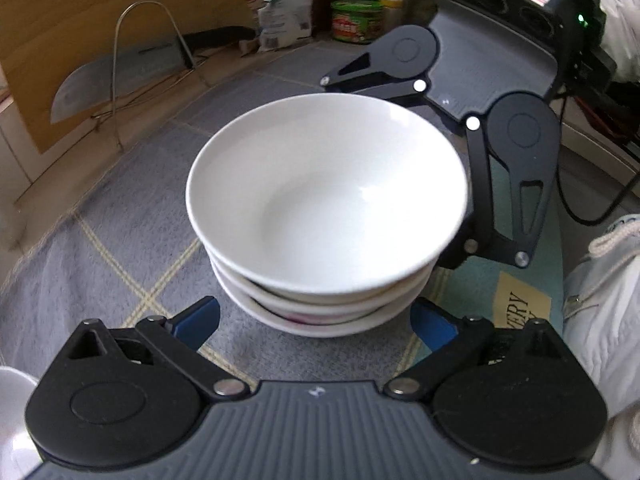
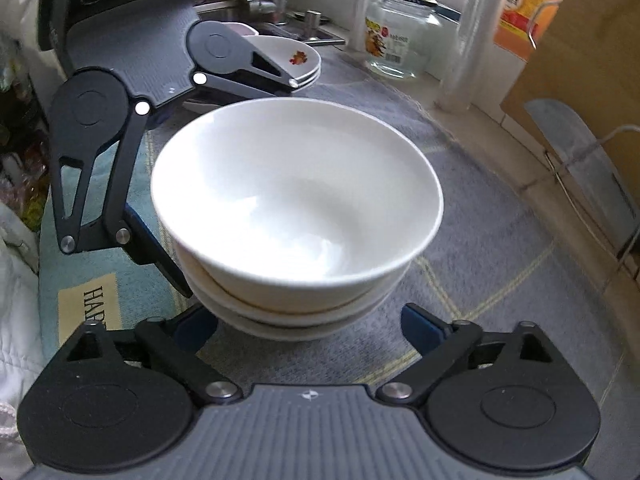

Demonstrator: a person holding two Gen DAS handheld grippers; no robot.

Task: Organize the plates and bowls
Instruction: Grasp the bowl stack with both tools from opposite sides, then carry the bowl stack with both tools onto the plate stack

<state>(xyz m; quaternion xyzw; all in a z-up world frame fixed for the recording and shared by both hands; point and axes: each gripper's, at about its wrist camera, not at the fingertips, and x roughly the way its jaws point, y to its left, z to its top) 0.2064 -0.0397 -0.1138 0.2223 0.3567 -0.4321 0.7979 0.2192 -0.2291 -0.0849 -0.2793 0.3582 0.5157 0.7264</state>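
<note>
stack of white bowls (image 1: 326,216) sits on the grey cloth (image 1: 132,216); left gripper (image 1: 316,326) and right gripper (image 2: 310,326) flank it, jaws spread, nothing held.

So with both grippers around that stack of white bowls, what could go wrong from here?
1. The top bowl sits off-centre on the stack of bowls, so squeezing or lifting from the sides could slide or tip it.
2. The left gripper and right gripper flank the stack from opposite sides with jaws wide; uneven closing may push the stack across the cloth.
3. The plates sit close behind, so a shove could knock them.
</note>
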